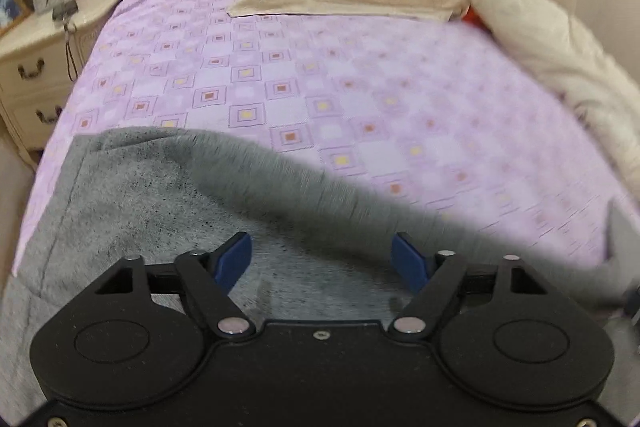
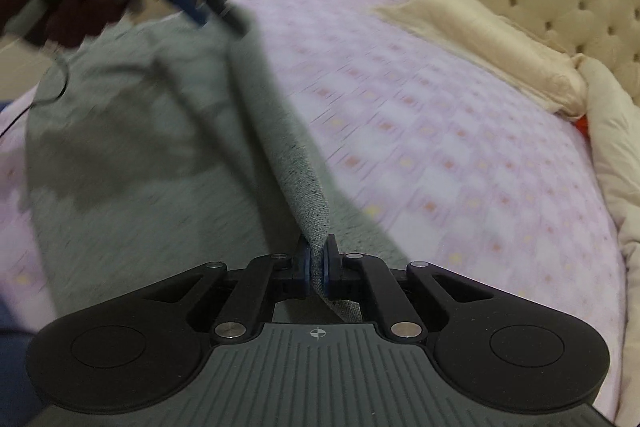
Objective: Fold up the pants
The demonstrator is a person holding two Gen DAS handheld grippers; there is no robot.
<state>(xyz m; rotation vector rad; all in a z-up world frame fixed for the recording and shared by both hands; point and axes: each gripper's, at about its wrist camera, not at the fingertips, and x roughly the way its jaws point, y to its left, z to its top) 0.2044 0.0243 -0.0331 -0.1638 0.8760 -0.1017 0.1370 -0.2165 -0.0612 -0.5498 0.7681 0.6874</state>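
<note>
Two hand-held grippers work over the grey speckled knit pants (image 1: 152, 211), which lie spread on the lilac bedspread with small square motifs (image 1: 280, 75), filling the 6 to 9 o'clock part of the left wrist view. The right gripper (image 2: 318, 263) has its blue pads pinched tight on a raised fold of the pants' edge, so a ridge of cloth runs taut from the jaws up toward 11 o'clock; that pinch reads as the grip for carrying one side across to make the fold. It tips steeply down at the bed. The left gripper (image 1: 322, 259) stands wide with nothing between its blue fingers (image 1: 236, 259), angled down above the cloth. In the right wrist view it sits at 10 o'clock over the far end of the pants, a dark red knitted sleeve (image 2: 80, 15) behind it, probably placed to take the other end
</note>
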